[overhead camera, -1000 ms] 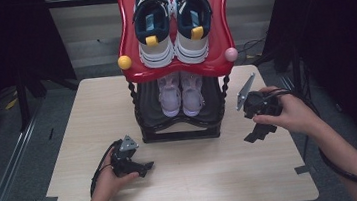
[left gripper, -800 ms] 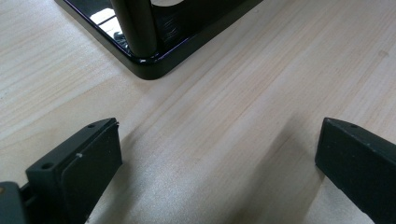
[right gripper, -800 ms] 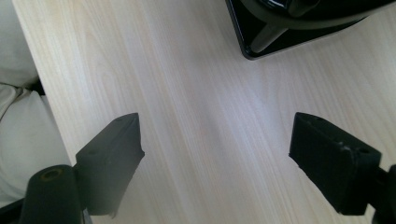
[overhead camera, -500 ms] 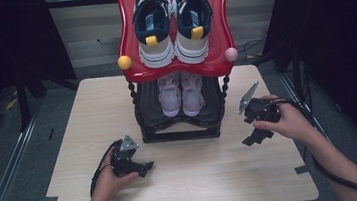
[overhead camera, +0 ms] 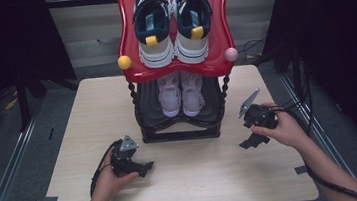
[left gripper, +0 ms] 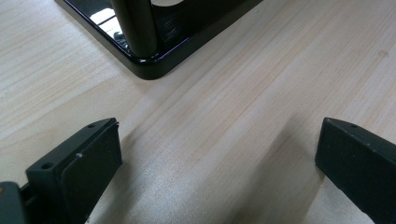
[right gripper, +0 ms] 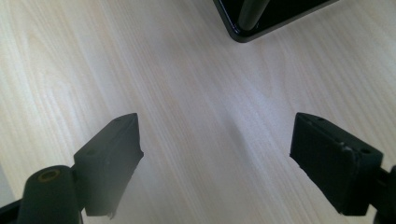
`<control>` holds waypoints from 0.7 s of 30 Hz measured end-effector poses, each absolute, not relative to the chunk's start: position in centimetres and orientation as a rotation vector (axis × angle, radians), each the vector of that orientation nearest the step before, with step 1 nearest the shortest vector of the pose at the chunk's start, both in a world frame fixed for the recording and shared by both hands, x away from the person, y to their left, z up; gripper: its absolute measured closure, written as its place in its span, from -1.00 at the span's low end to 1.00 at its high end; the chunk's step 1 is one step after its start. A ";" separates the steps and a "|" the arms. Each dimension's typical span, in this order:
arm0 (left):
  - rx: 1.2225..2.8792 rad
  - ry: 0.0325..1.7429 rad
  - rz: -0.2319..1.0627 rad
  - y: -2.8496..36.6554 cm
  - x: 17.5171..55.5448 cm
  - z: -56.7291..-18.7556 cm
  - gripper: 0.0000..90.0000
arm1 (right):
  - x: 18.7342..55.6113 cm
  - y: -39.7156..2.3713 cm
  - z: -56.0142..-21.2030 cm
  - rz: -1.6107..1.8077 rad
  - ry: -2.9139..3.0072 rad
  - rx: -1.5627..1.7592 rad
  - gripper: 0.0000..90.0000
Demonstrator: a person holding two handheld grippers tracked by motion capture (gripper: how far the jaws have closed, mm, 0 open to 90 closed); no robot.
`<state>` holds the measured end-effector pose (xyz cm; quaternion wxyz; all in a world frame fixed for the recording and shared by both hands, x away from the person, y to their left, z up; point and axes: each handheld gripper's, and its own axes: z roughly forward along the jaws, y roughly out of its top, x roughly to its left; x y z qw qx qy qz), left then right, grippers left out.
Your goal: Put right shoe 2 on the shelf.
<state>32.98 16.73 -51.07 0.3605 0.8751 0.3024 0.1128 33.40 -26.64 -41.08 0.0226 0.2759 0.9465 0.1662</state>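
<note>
Red-topped shoe rack (overhead camera: 178, 68) mid-table: navy pair above, pale sneakers (overhead camera: 180, 92) on lower shelf; left gripper (overhead camera: 141, 169) and right gripper (overhead camera: 251, 140) flank its base, jaws wide, empty; nothing grasped yet, all handling judged outstanding

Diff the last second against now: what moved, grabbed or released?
The right gripper pulled back from beside the black-and-red two-tier shoe rack toward the light wooden table's near edge, jaws open, empty. Nothing grabbed or released. Left gripper, navy-and-white sneakers and pale lilac shoes stayed put.
</note>
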 end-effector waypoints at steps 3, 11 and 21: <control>2.256 0.779 0.291 16.7 33.0 -51.1 -1.00 | 33.4 -26.6 -41.8 0.527 2.918 0.881 -0.66; 2.256 0.779 0.291 16.7 33.0 -51.1 -1.00 | 33.4 -26.8 -43.0 0.551 2.886 0.906 -0.67; 2.255 0.779 0.291 16.7 33.0 -51.1 -1.00 | 33.1 -26.9 -45.3 0.577 2.831 1.002 -0.67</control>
